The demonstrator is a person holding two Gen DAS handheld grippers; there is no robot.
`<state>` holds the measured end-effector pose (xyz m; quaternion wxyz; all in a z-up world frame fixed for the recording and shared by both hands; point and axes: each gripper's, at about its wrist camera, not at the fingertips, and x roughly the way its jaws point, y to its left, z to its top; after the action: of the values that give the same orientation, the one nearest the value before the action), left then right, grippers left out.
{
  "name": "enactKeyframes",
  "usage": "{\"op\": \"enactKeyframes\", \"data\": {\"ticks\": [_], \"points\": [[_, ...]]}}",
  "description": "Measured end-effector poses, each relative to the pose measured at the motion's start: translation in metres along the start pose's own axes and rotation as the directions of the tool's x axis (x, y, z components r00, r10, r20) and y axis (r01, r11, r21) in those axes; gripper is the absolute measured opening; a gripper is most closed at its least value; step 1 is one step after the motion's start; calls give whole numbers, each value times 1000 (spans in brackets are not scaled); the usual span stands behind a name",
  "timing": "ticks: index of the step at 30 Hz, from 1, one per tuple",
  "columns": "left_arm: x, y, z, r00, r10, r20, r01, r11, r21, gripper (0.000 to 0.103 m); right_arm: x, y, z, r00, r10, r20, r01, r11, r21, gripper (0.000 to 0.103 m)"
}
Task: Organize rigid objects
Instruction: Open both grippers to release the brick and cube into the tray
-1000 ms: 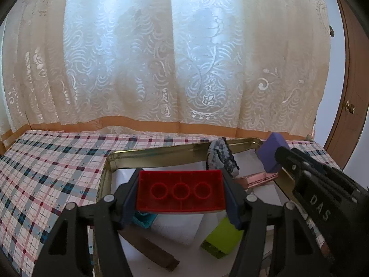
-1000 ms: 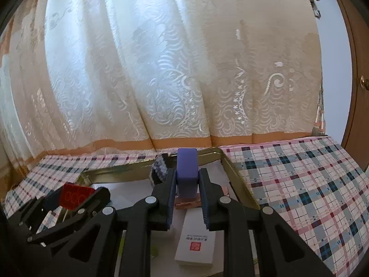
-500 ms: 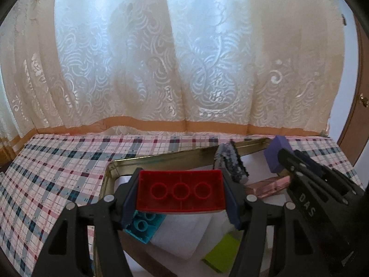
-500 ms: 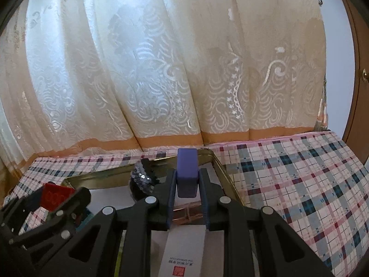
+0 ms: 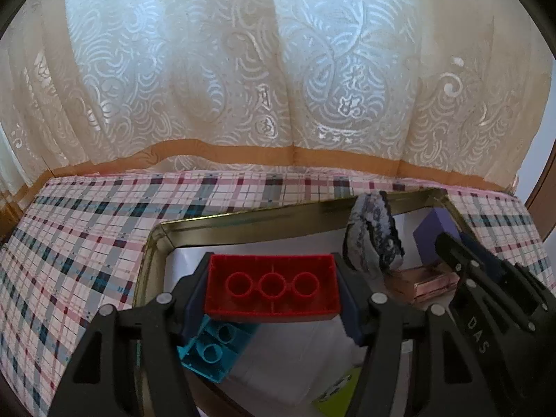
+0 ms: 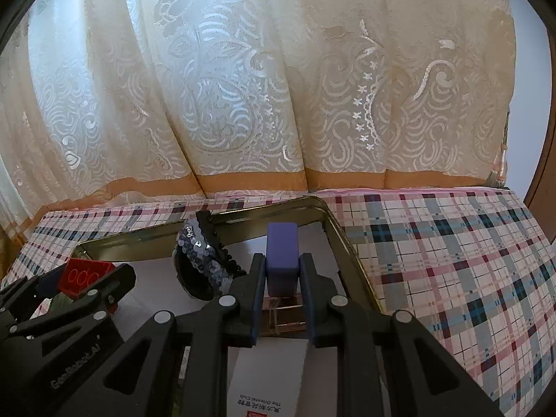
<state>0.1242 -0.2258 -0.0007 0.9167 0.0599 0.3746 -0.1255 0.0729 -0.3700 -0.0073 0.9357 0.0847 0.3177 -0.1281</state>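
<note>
My left gripper (image 5: 272,286) is shut on a red toy brick (image 5: 272,285), held above the left part of a gold metal tray (image 5: 243,222). It also shows in the right wrist view (image 6: 87,274). My right gripper (image 6: 282,271) is shut on a purple block (image 6: 282,257) over the tray's right part (image 6: 344,239); the block also shows in the left wrist view (image 5: 436,236). In the tray lie a teal brick (image 5: 217,347), a sequined dark pouch (image 6: 205,260), a pink case (image 5: 431,279), a green item (image 5: 338,392) and a white box (image 6: 264,382).
The tray rests on a plaid tablecloth (image 6: 451,264) with open cloth to the left (image 5: 80,243) and right. A lace curtain (image 5: 278,69) hangs just behind the table. A wooden door edge (image 6: 545,139) stands at the far right.
Both grippers have moved forward over the tray with their blocks still held. The teal brick under the left gripper has come into fuller view.
</note>
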Motion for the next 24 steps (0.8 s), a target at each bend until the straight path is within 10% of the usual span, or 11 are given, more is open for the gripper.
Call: {"op": "enactKeyframes", "data": {"ticks": [10,19,24], "points": [[15,9,0,991,-33,-130,26,998,-58,103,4,-3,-4,998,50,-47,-48,998,51,26],[-17,24,-13,997,-46,54,52,993,-110,103,-21,-16,-12,993,95,76,-105,983,148,70],[-35,34,-28,983,-36,182,56,992,-110,103,-41,-2,-22,976,83,202,-104,990,94,72]]}}
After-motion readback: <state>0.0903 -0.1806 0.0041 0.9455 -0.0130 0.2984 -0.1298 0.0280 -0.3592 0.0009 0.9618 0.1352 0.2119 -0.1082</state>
